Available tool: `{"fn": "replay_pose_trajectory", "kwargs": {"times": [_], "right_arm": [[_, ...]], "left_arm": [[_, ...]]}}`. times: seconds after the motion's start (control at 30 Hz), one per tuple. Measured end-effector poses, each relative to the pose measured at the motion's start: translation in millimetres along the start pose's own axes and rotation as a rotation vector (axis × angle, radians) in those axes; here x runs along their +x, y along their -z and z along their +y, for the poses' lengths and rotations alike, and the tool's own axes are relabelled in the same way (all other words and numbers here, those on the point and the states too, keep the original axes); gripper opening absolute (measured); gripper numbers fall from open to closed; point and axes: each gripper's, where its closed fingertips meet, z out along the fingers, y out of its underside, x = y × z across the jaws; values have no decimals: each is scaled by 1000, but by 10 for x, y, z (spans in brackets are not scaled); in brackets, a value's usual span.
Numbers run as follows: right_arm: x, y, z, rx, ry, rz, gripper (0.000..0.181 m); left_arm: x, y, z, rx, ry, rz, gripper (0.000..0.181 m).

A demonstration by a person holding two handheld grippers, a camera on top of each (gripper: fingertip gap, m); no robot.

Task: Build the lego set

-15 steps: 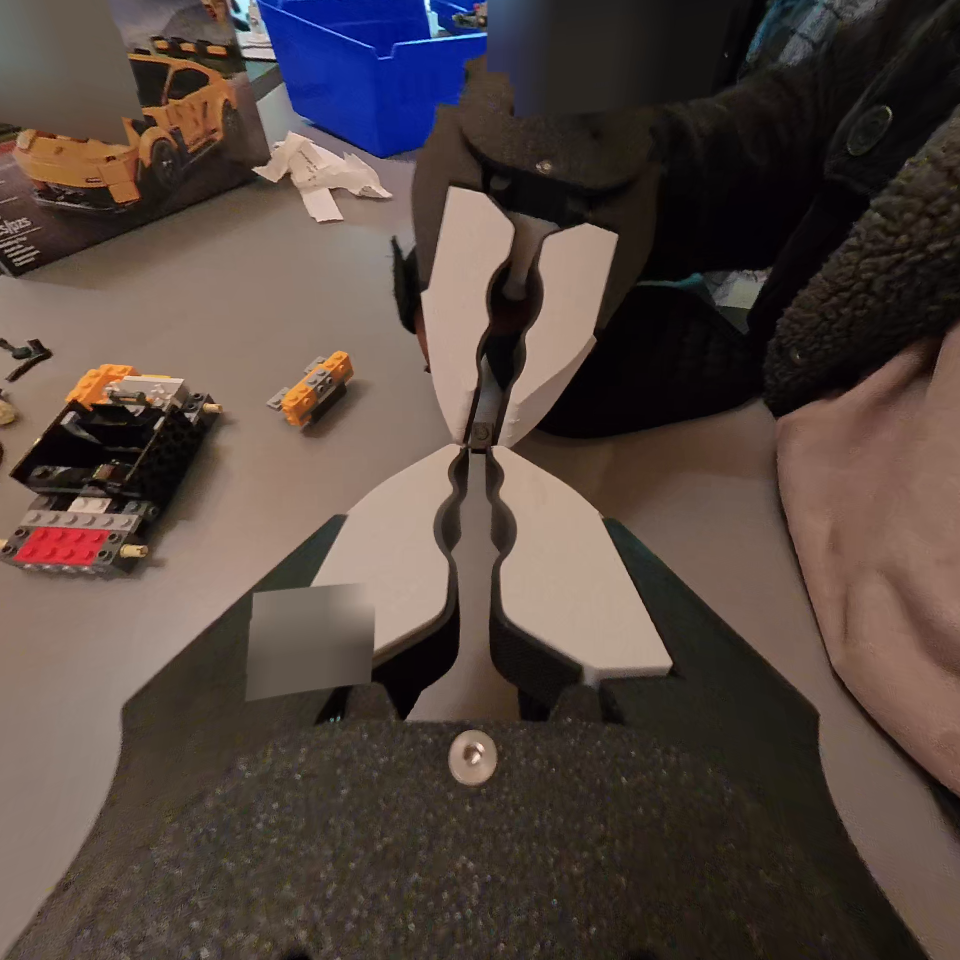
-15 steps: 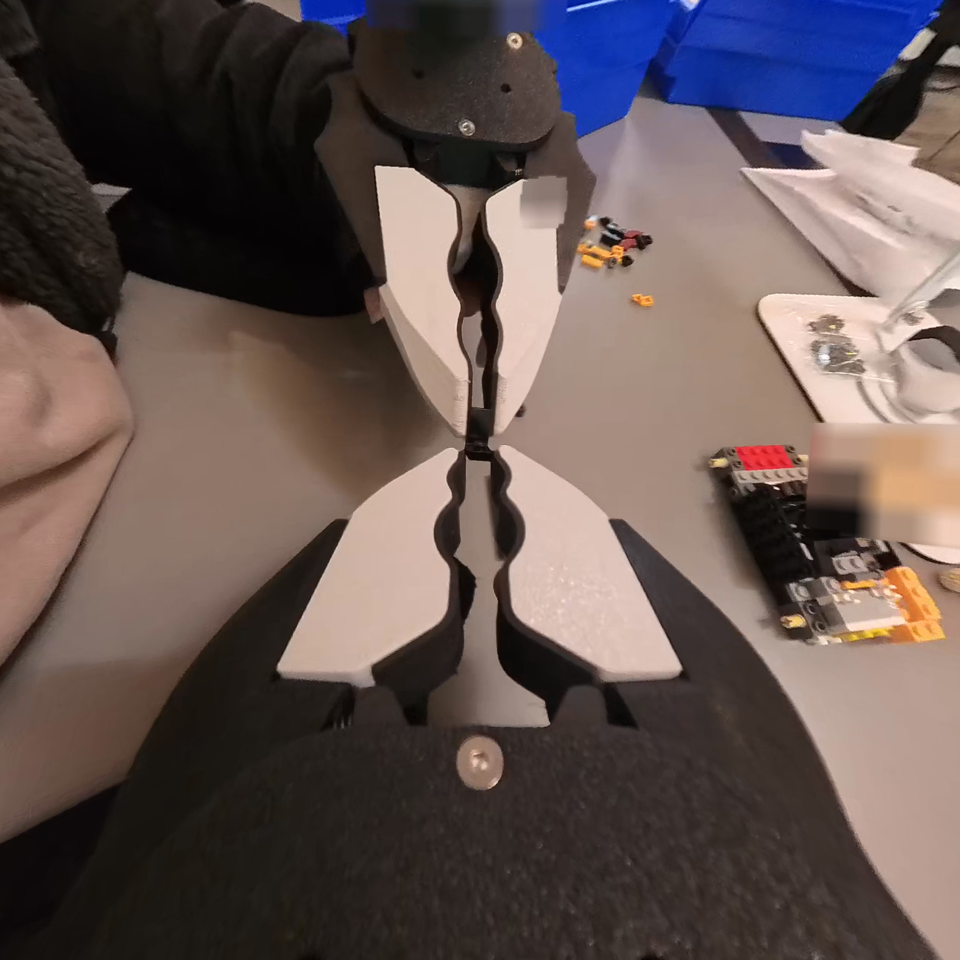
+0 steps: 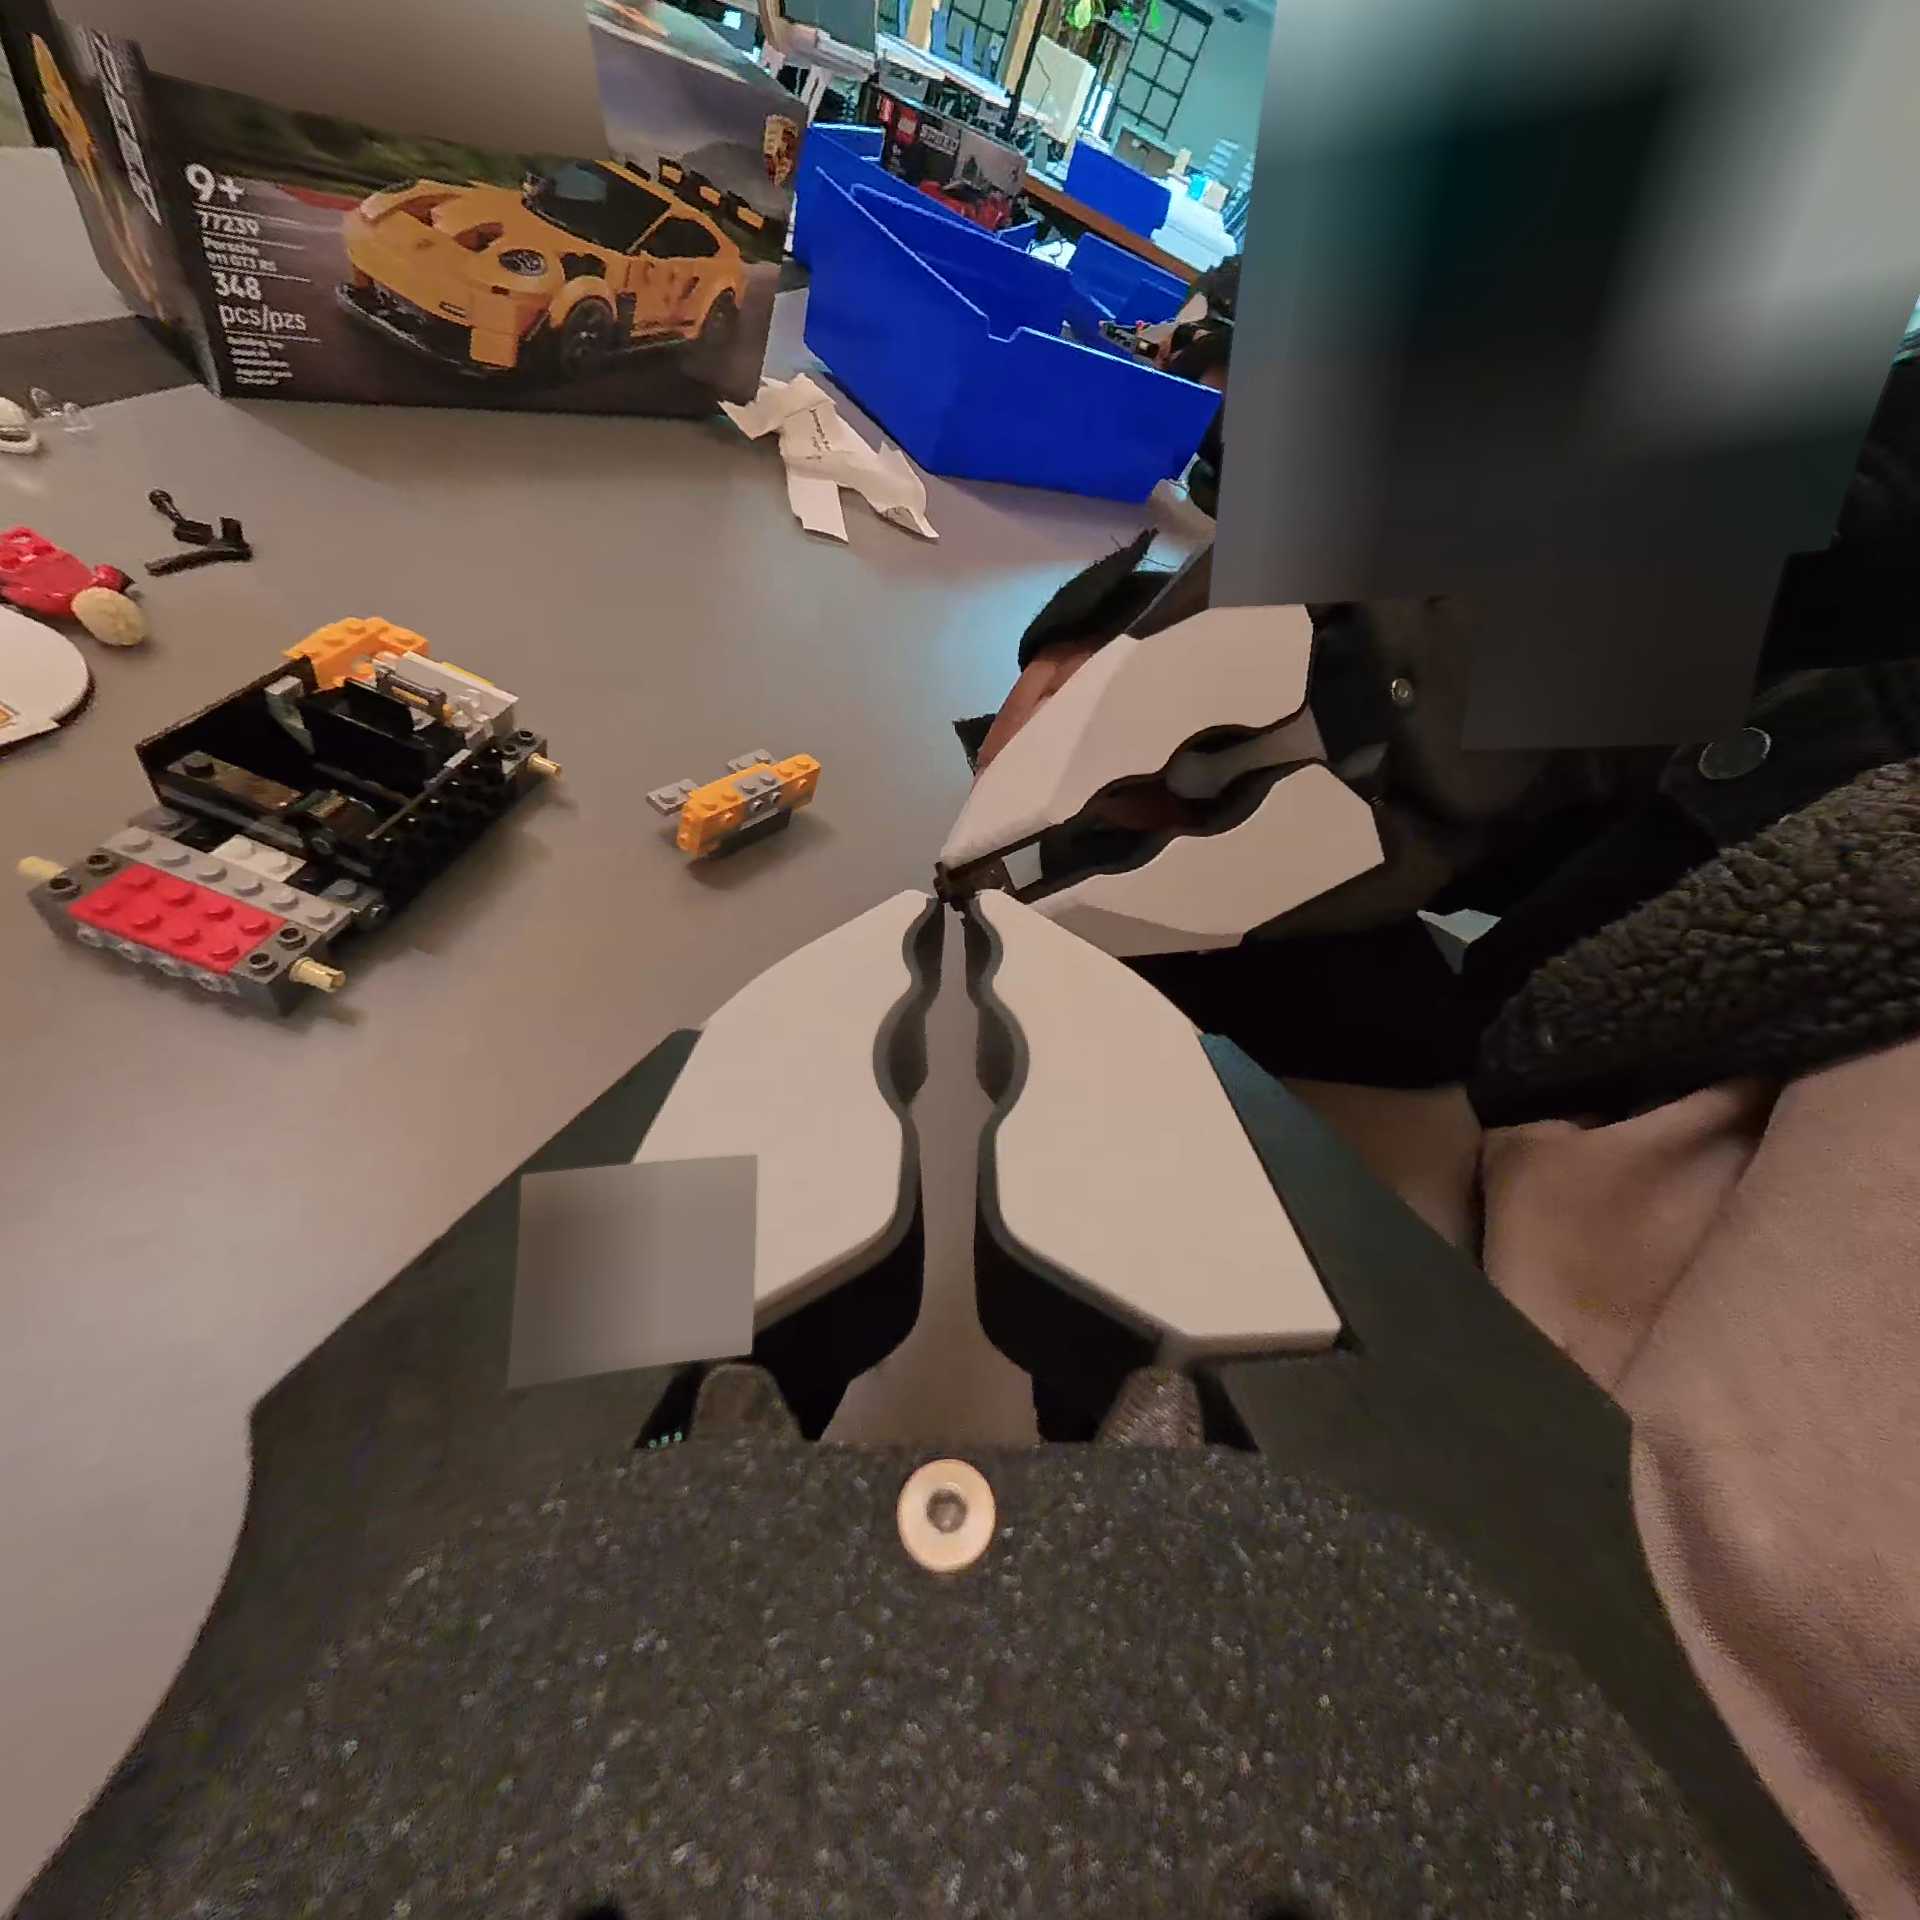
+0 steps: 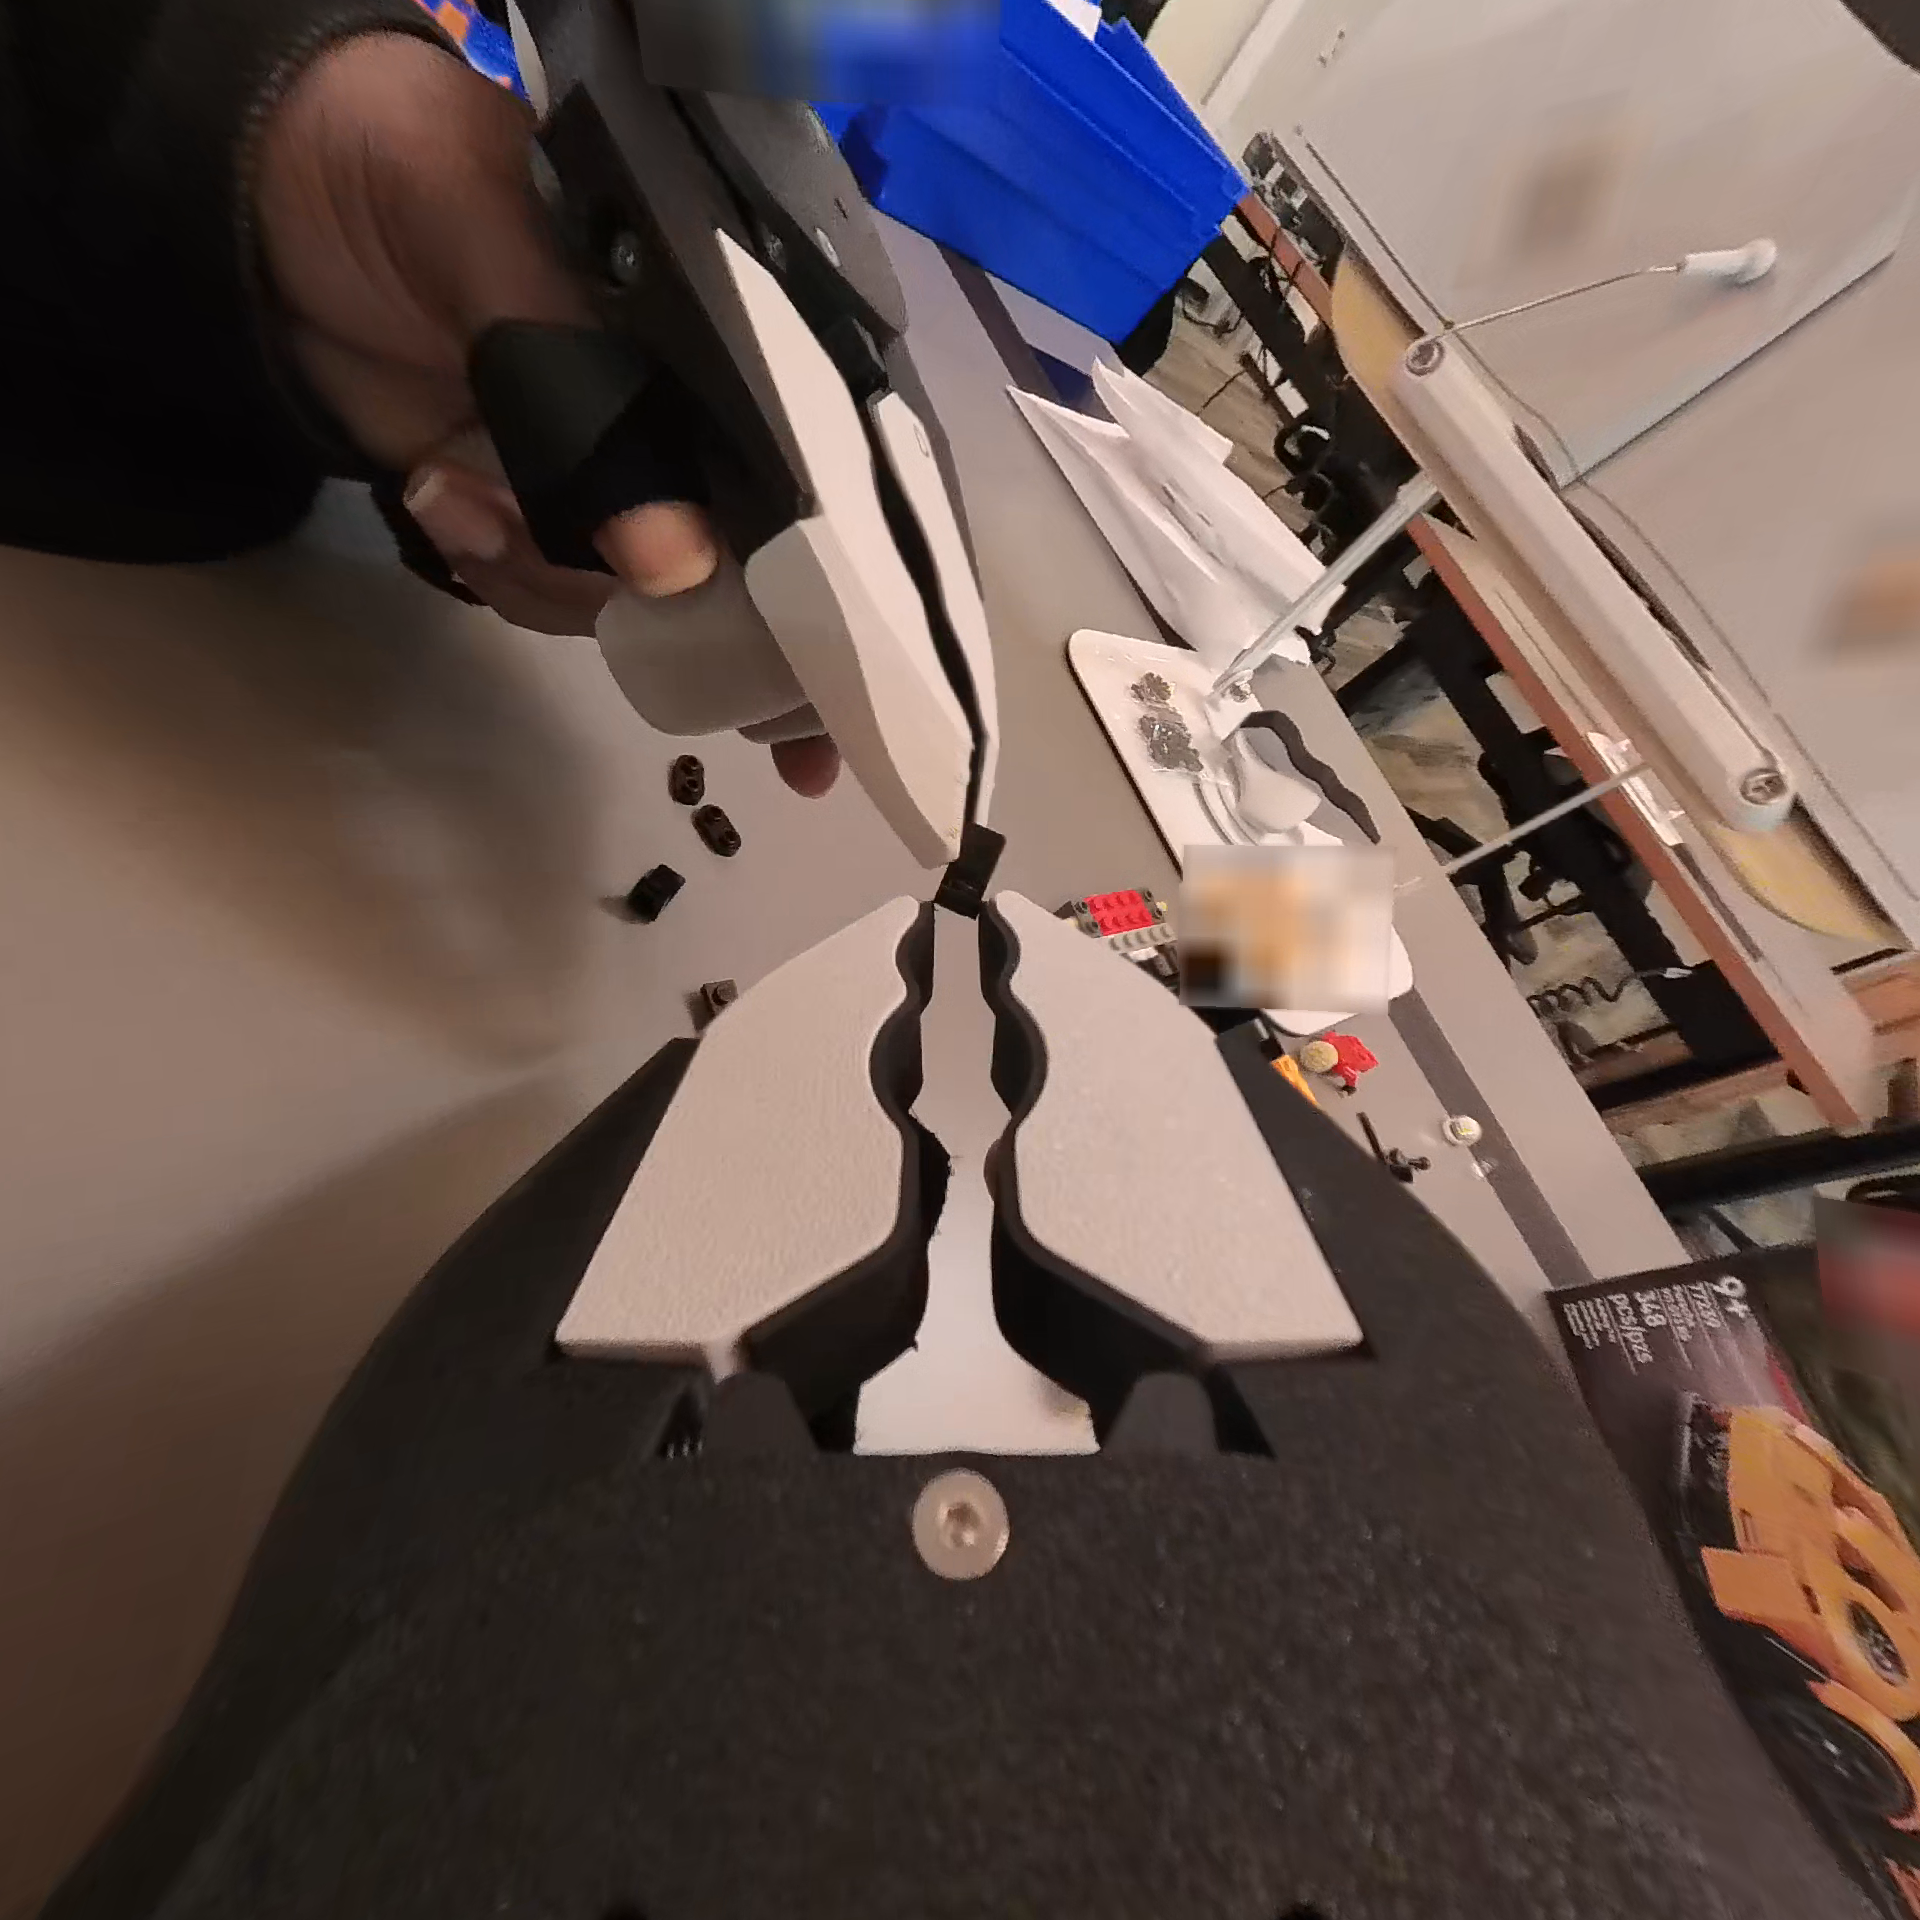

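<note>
A small black piece (image 4: 968,871) sits pinched at the very tips where the two tools meet, lifted clear of the grey table (image 3: 540,1091); in the right wrist view it looks like two tiny black parts, one nipped in the left gripper (image 4: 961,847) coming down from above, the other in the right gripper (image 4: 954,910) just beneath it; whether they are fully seated together I cannot tell. Both tools are closed on their piece, tips nearly touching. Half a second ago the pair met head-on in a straight line; now they have rotated, so that in the left wrist view the right gripper (image 3: 961,883) comes in from the right, angled across the left gripper (image 3: 951,906); I judge this a twist or press to join the parts. Off to the left tool's left lie the small orange sub-assembly (image 3: 740,802), then the black chassis (image 3: 281,810) with its red plate, and far ahead the set's box (image 3: 468,270); loose black bits (image 4: 701,821) lie left of the right tool's tips.
</note>
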Motion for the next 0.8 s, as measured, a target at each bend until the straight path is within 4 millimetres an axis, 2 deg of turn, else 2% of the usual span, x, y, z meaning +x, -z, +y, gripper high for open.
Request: {"fn": "replay_pose_trajectory", "kwargs": {"times": [0.13, 0.23, 0.4, 0.6, 0.7, 0.8], "right_arm": [[-80, -1, 16, -4, -4, -42, 4], [-124, 24, 5, 22, -81, -125, 7], [-272, 143, -10, 63, -268, -455, 14], [-510, 290, -76, 72, -423, -827, 19], [-603, 363, -157, 102, -468, -933, 11], [-609, 379, -198, 127, -483, -942, 11]], "left_arm": [[1, 13, 28, -21, -39, 4, 0], [35, 29, 67, -54, -130, 16, 0], [166, 37, 142, -89, -240, 100, 0], [461, 40, 228, -96, -382, 246, 0], [570, 52, 231, -76, -418, 291, 0], [605, 65, 207, -51, -437, 299, 0]]}}
